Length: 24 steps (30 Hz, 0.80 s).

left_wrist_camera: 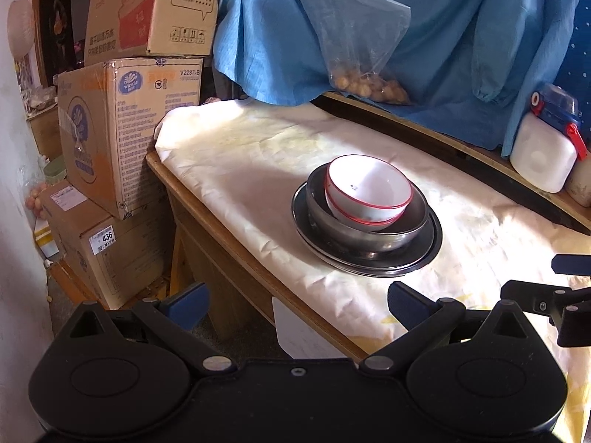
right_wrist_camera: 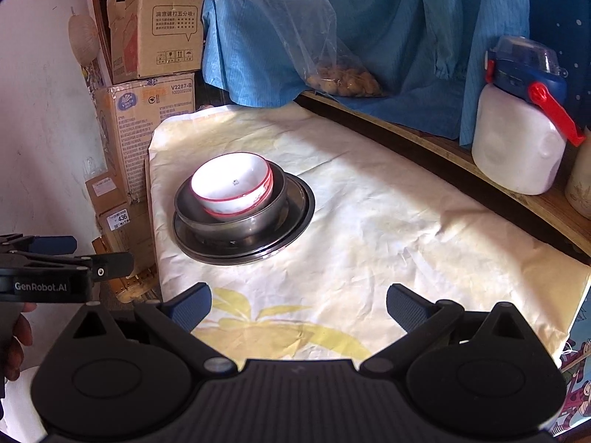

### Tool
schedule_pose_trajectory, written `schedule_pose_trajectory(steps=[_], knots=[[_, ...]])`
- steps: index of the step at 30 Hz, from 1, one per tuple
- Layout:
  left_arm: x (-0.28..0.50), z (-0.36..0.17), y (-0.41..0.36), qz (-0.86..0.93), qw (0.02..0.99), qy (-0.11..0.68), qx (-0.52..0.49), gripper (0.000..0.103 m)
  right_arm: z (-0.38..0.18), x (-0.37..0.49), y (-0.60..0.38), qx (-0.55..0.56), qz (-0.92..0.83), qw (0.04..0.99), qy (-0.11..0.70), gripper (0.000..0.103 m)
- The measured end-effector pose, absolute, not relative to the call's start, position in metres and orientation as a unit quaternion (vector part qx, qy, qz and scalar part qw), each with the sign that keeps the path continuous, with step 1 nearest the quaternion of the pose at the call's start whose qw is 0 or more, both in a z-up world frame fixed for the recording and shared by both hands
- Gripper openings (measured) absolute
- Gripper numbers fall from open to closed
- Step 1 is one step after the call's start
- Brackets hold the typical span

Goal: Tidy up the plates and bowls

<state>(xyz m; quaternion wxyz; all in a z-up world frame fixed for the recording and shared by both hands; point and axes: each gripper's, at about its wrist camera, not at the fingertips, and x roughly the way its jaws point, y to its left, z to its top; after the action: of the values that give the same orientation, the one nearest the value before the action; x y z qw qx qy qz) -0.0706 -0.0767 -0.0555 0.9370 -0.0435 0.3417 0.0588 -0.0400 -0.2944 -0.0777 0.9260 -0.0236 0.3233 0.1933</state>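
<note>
Two nested white bowls with red rims (left_wrist_camera: 369, 188) (right_wrist_camera: 232, 184) sit tilted inside a steel bowl (left_wrist_camera: 369, 234) (right_wrist_camera: 229, 221), which stands on a dark steel plate (left_wrist_camera: 428, 254) (right_wrist_camera: 299, 210) on the cloth-covered table (left_wrist_camera: 236, 155) (right_wrist_camera: 369, 221). My left gripper (left_wrist_camera: 297, 304) is open and empty, held back from the stack near the table's front edge. My right gripper (right_wrist_camera: 298, 304) is open and empty above the cloth, to the right of the stack. Each gripper also shows at the edge of the other's view.
Cardboard boxes (left_wrist_camera: 122, 122) (right_wrist_camera: 147, 118) are stacked left of the table. A blue cloth (left_wrist_camera: 461, 37) (right_wrist_camera: 406, 29) and a bag of round nuts (left_wrist_camera: 369, 85) (right_wrist_camera: 343, 77) hang behind. A white bottle with a blue lid (left_wrist_camera: 543, 147) (right_wrist_camera: 517, 129) stands on the wooden ledge at right.
</note>
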Motion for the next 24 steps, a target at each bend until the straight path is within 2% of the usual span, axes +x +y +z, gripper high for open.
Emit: schedule_pose_trajectory(steps=[24], knots=[[-0.0738,-0.0534,-0.0789,0.055,0.938,0.339,-0.041,0.102,-0.0766,-0.0459,-0.2955,-0.025,0.189,0.927,0.324,0.103]])
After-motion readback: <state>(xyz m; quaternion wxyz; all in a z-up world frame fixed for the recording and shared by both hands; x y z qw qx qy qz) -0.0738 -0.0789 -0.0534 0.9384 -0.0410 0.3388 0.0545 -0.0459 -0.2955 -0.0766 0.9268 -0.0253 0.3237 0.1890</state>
